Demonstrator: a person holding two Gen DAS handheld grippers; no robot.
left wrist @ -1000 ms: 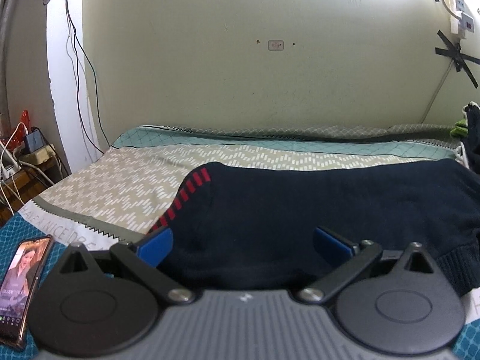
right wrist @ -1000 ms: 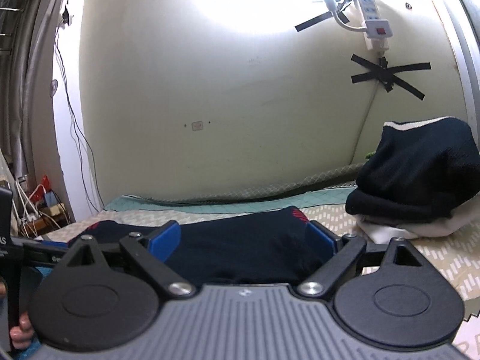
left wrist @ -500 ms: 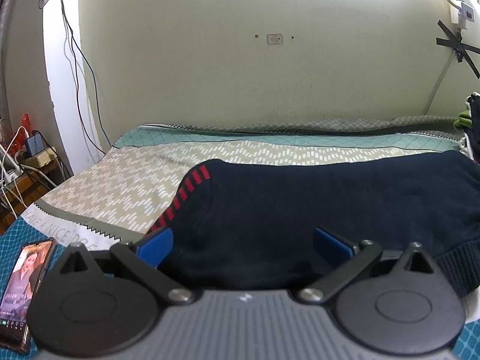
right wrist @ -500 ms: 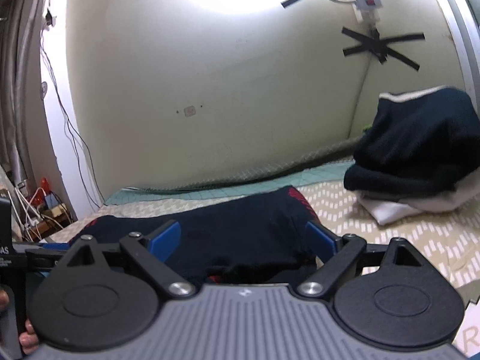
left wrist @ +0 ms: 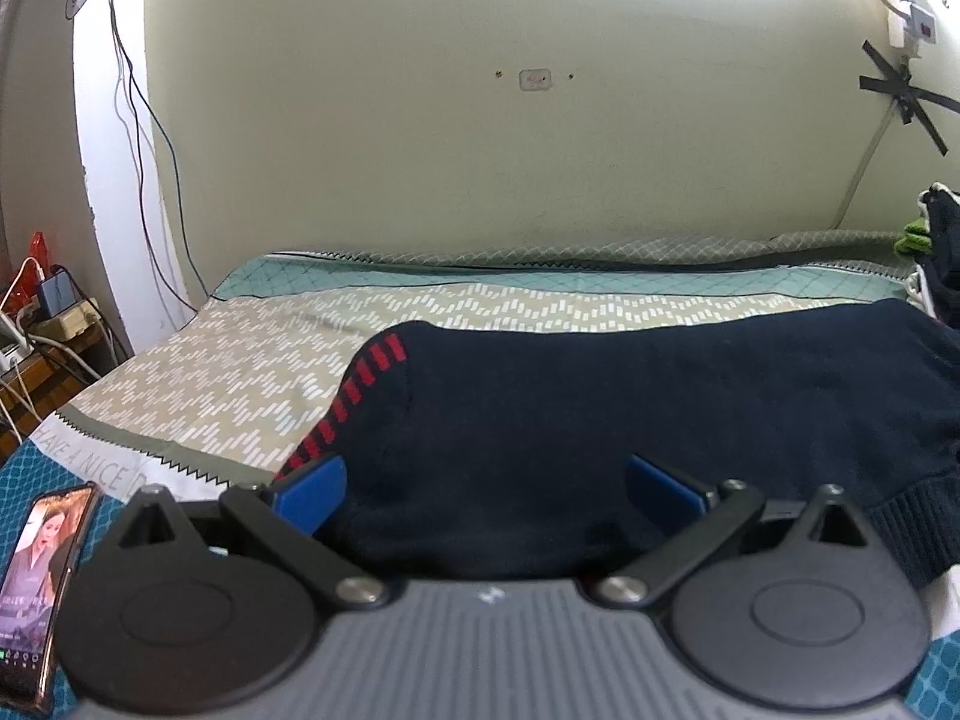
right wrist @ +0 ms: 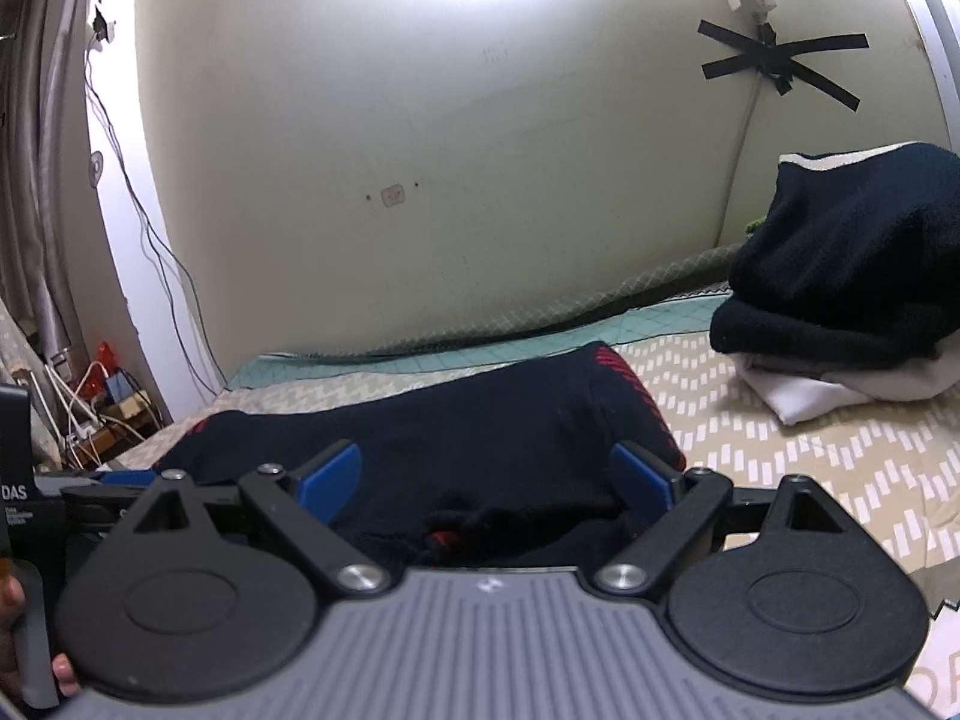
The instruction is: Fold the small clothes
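Note:
A dark navy knitted garment point(left wrist: 630, 414) with red dashes along one seam lies flat on the patterned bedspread point(left wrist: 240, 372). My left gripper point(left wrist: 486, 486) stands open low over its near left part, blue pads wide apart with cloth between them but not clamped. In the right wrist view the same garment point(right wrist: 468, 438) stretches leftward, and my right gripper point(right wrist: 486, 474) is open over its near right end, where the fabric bunches. The left tool and a hand point(right wrist: 36, 630) show at the left edge there.
A phone point(left wrist: 42, 588) with a lit screen lies at the bed's near left corner. A stack of folded dark and white clothes point(right wrist: 840, 300) sits at the right by the wall. Cables and a power strip point(left wrist: 42, 312) crowd the floor on the left.
Both grippers stay open over the garment. The right wrist view has shifted and tilted a little, bringing the folded stack lower and then back; the garment lies much as before.

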